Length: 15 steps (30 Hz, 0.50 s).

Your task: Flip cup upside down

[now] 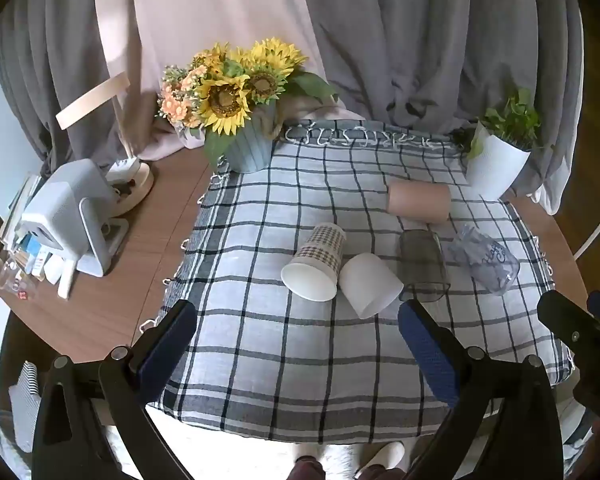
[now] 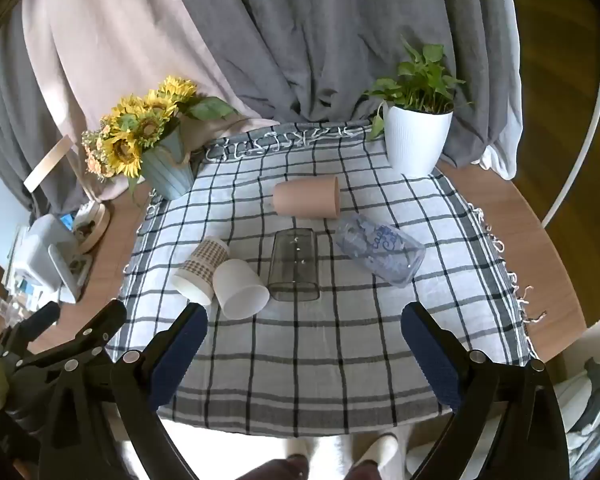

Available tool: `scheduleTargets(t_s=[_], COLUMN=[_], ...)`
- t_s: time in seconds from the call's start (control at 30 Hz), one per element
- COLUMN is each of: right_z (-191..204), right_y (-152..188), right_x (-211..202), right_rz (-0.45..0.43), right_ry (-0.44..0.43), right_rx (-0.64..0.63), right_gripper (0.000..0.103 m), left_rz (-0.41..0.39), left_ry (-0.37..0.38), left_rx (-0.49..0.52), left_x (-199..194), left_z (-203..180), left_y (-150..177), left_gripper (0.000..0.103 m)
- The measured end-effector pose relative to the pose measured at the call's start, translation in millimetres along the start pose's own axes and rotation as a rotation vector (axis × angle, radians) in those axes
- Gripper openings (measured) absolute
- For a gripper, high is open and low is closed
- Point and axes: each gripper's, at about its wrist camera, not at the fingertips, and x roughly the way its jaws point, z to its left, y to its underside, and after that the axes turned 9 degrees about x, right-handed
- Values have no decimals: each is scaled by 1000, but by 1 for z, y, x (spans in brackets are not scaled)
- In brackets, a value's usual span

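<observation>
Several cups lie on their sides on a checked cloth (image 1: 292, 344) (image 2: 312, 364): a plaid paper cup (image 1: 318, 258) (image 2: 202, 268), a white cup (image 1: 370, 284) (image 2: 240, 288), a smoky clear cup (image 1: 422, 264) (image 2: 294, 266), a pink cup (image 1: 418, 202) (image 2: 306, 197) and a clear printed glass (image 1: 486, 260) (image 2: 380, 254). My left gripper (image 1: 296, 328) is open and empty, held above the cloth's near part. My right gripper (image 2: 304, 330) is open and empty, near side of the smoky cup. Each gripper shows at the edge of the other's view.
A sunflower pot (image 1: 248, 148) (image 2: 168, 172) stands at the cloth's back left, a white plant pot (image 1: 494, 168) (image 2: 416, 140) at the back right. A white device (image 1: 76, 216) (image 2: 56, 264) and small clutter sit on the wooden table (image 1: 112, 300) at left. Grey curtains hang behind.
</observation>
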Motion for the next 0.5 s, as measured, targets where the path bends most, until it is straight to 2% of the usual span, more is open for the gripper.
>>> scheduleTargets(t_s=[0.4, 0.5], right_z=[0, 0], right_y=[-1, -1], right_x=[0, 0], right_rz=[5, 4], right_ry=[-5, -4], right_rx=[5, 2], right_gripper=[98, 98], left_rz=[-5, -5], left_ry=[0, 15], left_rx=[17, 5], left_x=[-6, -3], left_z=[-15, -2], left_y=[-3, -3], left_gripper=[103, 103])
